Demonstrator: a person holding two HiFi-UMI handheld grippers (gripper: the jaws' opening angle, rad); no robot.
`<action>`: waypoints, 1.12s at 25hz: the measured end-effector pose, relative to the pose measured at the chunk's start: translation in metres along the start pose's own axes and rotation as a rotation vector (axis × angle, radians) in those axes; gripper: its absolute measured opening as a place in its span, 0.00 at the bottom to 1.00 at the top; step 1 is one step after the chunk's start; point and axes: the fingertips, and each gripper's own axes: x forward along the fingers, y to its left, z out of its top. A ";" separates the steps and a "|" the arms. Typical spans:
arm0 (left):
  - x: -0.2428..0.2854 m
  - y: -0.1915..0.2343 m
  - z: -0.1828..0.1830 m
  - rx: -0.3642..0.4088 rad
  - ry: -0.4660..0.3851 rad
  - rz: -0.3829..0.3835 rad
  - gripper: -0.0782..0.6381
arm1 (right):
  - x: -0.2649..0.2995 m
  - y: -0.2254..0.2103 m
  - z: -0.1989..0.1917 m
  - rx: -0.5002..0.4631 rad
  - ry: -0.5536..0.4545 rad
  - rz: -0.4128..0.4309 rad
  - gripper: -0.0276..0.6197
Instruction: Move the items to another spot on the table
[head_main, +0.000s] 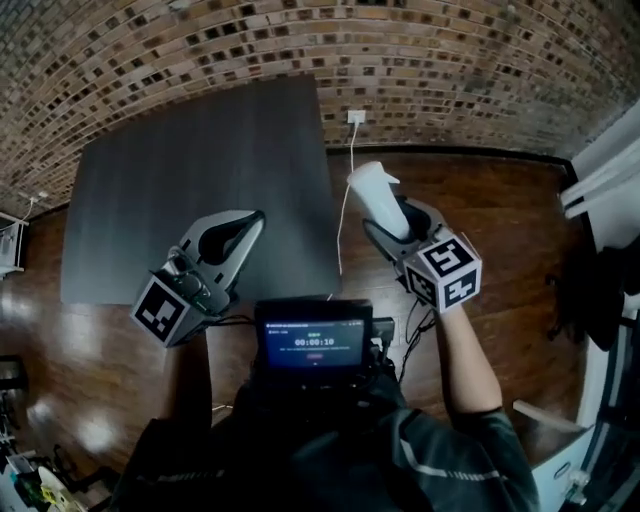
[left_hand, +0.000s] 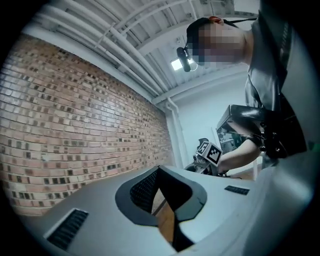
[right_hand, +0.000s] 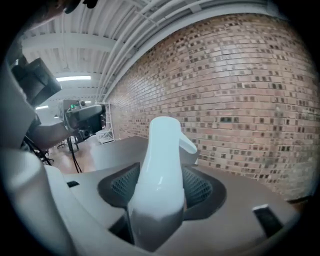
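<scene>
Steep head view; shared brick wall (head_main: 450, 60)

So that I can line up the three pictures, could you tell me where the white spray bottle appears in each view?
Head view: the white spray bottle is right of centre, sticking up out of the right gripper.
Left gripper view: not in it; only the marker cube of the right gripper shows.
Right gripper view: centre, clamped between the jaws.
Shared landmark: the brick wall.
</scene>
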 end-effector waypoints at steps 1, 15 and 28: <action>-0.002 -0.001 0.001 0.004 0.005 0.026 0.10 | 0.004 0.000 0.004 -0.017 -0.001 0.026 0.46; -0.064 0.072 -0.011 0.020 -0.001 0.296 0.10 | 0.130 0.021 0.065 -0.166 0.045 0.237 0.46; -0.118 0.138 -0.030 0.007 -0.027 0.444 0.10 | 0.241 0.055 0.078 -0.239 0.135 0.350 0.46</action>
